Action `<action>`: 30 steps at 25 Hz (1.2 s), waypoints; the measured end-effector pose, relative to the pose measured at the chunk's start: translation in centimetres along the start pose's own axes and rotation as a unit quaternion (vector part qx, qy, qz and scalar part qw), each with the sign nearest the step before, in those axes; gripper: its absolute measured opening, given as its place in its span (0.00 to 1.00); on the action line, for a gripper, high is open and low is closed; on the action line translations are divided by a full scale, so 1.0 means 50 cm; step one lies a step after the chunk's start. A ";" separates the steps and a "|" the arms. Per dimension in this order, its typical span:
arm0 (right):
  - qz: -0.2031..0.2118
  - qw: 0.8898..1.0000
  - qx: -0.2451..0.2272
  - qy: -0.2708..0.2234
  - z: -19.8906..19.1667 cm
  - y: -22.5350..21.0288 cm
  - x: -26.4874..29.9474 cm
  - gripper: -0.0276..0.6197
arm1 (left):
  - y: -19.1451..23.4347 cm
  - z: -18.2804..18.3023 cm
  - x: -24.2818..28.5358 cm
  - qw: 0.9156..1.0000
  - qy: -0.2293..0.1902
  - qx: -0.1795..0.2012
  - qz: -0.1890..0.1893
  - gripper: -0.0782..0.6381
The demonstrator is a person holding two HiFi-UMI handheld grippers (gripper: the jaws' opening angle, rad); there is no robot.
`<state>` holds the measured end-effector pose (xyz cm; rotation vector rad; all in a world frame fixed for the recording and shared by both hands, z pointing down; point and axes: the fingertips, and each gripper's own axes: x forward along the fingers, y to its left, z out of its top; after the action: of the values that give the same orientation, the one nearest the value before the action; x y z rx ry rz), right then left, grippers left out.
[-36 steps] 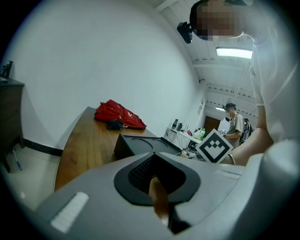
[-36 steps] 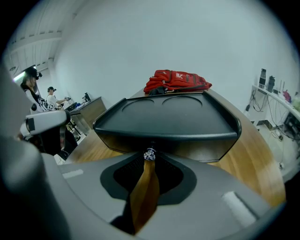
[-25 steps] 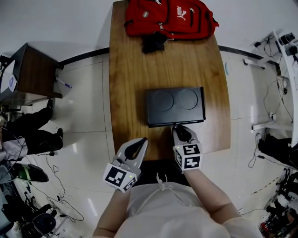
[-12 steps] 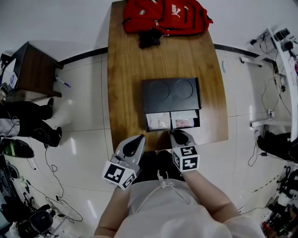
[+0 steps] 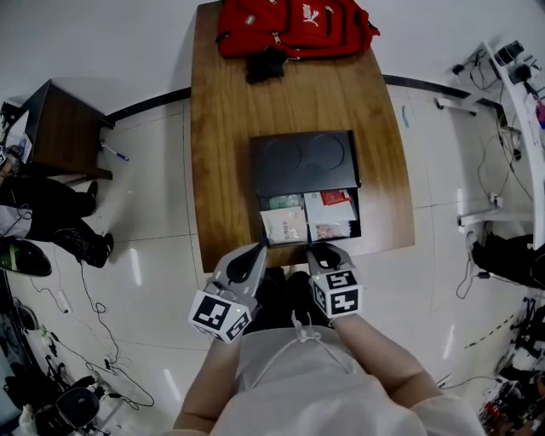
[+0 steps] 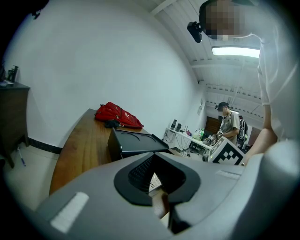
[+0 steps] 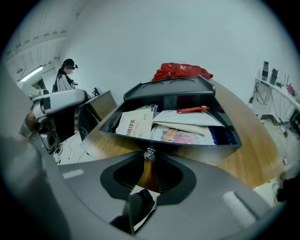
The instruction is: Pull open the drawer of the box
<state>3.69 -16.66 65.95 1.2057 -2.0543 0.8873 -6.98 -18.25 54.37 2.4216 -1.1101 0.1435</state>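
A flat black box [image 5: 302, 162] lies on the wooden table [image 5: 221, 170]. Its drawer [image 5: 309, 217] stands pulled out toward the table's near edge, showing booklets and papers inside. My right gripper [image 5: 320, 250] is shut on the small metal knob [image 7: 149, 153] at the middle of the drawer front [image 7: 197, 151]. My left gripper [image 5: 258, 250] hovers by the drawer's front left corner, shut and holding nothing. The left gripper view shows the box [image 6: 136, 140] ahead, beyond that gripper [image 6: 162, 201].
A red backpack [image 5: 289, 25] and a small black item [image 5: 266, 64] lie at the table's far end. A dark side cabinet [image 5: 60, 136] stands on the floor to the left. Cables and equipment line the right side. A person [image 6: 229, 124] stands in the background.
The drawer has slid out of the box from shut to wide open. My right gripper drew back toward me with the knob in it. The left gripper stayed near the table's edge.
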 end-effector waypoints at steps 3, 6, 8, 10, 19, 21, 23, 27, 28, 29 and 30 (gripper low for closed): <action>0.002 1.000 -0.004 -0.006 -0.006 0.000 -0.011 0.16 | -0.016 -0.007 0.003 1.000 0.003 0.001 -0.004 0.12; 0.004 1.000 -0.002 -0.007 -0.009 -0.002 -0.011 0.16 | -0.031 -0.022 0.004 1.000 0.012 -0.001 -0.008 0.12; 0.009 1.000 0.004 -0.005 -0.012 -0.002 -0.006 0.16 | -0.036 -0.029 0.004 1.000 0.015 -0.002 -0.008 0.12; 0.021 1.000 0.019 0.000 -0.016 0.001 -0.005 0.16 | -0.038 -0.032 0.004 1.000 0.017 0.000 -0.008 0.12; 0.064 0.993 0.041 -0.090 0.106 -0.028 -0.139 0.06 | -0.055 0.061 0.022 0.999 -0.031 0.023 -0.006 0.12; 0.068 0.988 0.012 -0.138 0.156 -0.028 -0.191 0.05 | -0.077 0.098 0.019 0.998 -0.050 0.037 -0.007 0.12; 0.067 0.980 -0.031 -0.183 0.200 -0.026 -0.238 0.05 | -0.104 0.128 0.014 0.997 -0.066 0.050 -0.007 0.12; 0.055 0.961 -0.110 -0.246 0.247 -0.014 -0.312 0.05 | -0.156 0.155 -0.004 0.995 -0.083 0.059 -0.004 0.12; 0.058 0.958 -0.117 -0.254 0.251 -0.009 -0.327 0.05 | -0.167 0.157 -0.010 0.995 -0.085 0.060 -0.004 0.12; 0.063 0.956 -0.118 -0.259 0.253 -0.003 -0.341 0.05 | -0.177 0.157 -0.016 0.994 -0.087 0.061 -0.005 0.12; 0.071 0.956 -0.115 -0.260 0.251 0.003 -0.353 0.05 | -0.186 0.156 -0.022 0.994 -0.088 0.063 -0.005 0.12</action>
<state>8.95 -17.55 44.99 1.2667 -2.6035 0.3908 -1.63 -15.83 43.68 2.5937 -1.1970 -0.0034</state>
